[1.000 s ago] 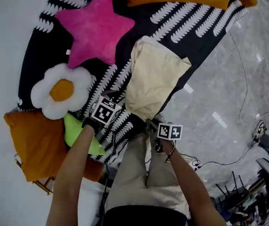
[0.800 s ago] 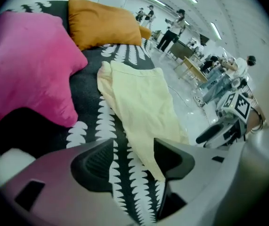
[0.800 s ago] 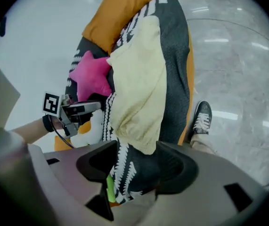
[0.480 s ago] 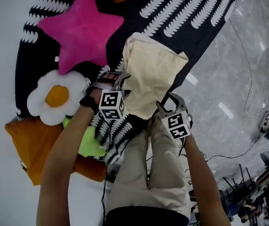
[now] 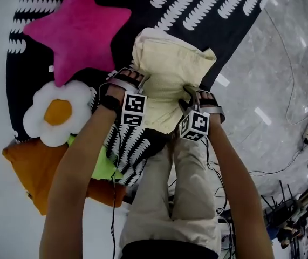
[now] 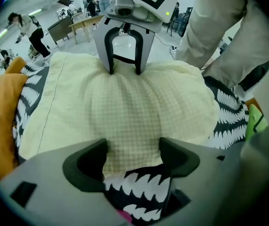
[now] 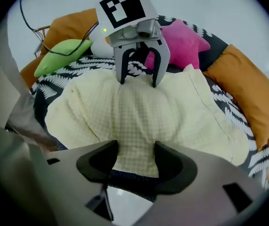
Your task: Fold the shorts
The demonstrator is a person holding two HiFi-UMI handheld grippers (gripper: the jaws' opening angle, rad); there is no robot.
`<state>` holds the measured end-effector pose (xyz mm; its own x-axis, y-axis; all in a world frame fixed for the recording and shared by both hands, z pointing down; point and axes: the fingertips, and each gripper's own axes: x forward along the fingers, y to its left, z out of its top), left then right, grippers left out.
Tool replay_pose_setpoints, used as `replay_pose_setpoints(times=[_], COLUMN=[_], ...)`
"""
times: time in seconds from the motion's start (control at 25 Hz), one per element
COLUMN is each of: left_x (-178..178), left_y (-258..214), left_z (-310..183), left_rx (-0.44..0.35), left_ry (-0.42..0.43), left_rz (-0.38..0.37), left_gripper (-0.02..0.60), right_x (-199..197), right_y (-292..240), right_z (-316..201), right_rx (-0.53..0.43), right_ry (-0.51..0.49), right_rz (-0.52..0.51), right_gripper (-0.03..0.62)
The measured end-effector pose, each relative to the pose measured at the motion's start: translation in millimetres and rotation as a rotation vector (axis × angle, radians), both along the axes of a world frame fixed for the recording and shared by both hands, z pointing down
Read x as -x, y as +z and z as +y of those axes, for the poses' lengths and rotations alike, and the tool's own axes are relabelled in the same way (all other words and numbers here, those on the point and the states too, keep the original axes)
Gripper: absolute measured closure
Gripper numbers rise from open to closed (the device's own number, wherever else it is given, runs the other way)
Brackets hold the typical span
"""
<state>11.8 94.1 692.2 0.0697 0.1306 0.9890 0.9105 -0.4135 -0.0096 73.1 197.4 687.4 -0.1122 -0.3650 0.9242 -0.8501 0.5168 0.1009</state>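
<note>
Left gripper (image 6: pixel 132 147): jaws just opening wide, shorts' (image 5: pixel 167 69) edge between, unpinched | right gripper (image 7: pixel 136 154): just opening partway, straddling opposite edge | shorts lie doubled narrow on patterned blanket (image 5: pixel 207 9) | progress: lengthwise fold looks done, crosswise fold probably left

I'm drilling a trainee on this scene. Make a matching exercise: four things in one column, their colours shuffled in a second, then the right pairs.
Things: 1 shorts; 2 star cushion; 3 flower cushion; 4 rug.
Colours: A bright pink; B black with white pattern; C pale yellow; D white with an orange centre.
Pairs: 1-C; 2-A; 3-D; 4-B.
</note>
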Motion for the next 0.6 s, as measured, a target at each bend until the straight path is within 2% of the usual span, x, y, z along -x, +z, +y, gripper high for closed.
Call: replay_pose_setpoints(times=[0.12, 0.16, 0.2, 0.28, 0.32, 0.44, 0.52, 0.6], left_x=[5, 7, 9, 10, 10, 13, 7, -9], left_y=[1, -1, -3, -8, -14, -51, -86, -124], left_z=[1, 1, 1, 3, 3, 1, -6, -15], left_rx=[-0.016, -0.019, -0.019, -0.016, -0.015, -0.003, 0.022, 0.039], left_ry=[-0.004, -0.003, -0.008, -0.055, -0.095, -0.209, -0.275, -0.326], left_rz=[-0.055, -0.077, -0.091, -0.076, -0.056, 0.002, 0.055, 0.140], left_gripper=[0.232, 0.259, 0.324, 0.504, 0.528, 0.532, 0.538, 0.538], right_x=[2, 1, 0, -1, 0, 6, 1, -16], right_y=[2, 1, 0, -3, -7, -46, -88, -127], right_z=[-1, -2, -3, -1, 2, 4, -2, -12], right_rx=[0.044, 0.066, 0.090, 0.135, 0.151, 0.146, 0.088, 0.009], right_ry=[0.014, 0.021, 0.029, 0.051, 0.059, 0.055, 0.031, 0.020], right_rz=[-0.010, -0.016, -0.027, -0.058, -0.072, -0.107, -0.101, -0.064], right_gripper=[0.336, 0.350, 0.387, 0.530, 0.541, 0.551, 0.551, 0.551])
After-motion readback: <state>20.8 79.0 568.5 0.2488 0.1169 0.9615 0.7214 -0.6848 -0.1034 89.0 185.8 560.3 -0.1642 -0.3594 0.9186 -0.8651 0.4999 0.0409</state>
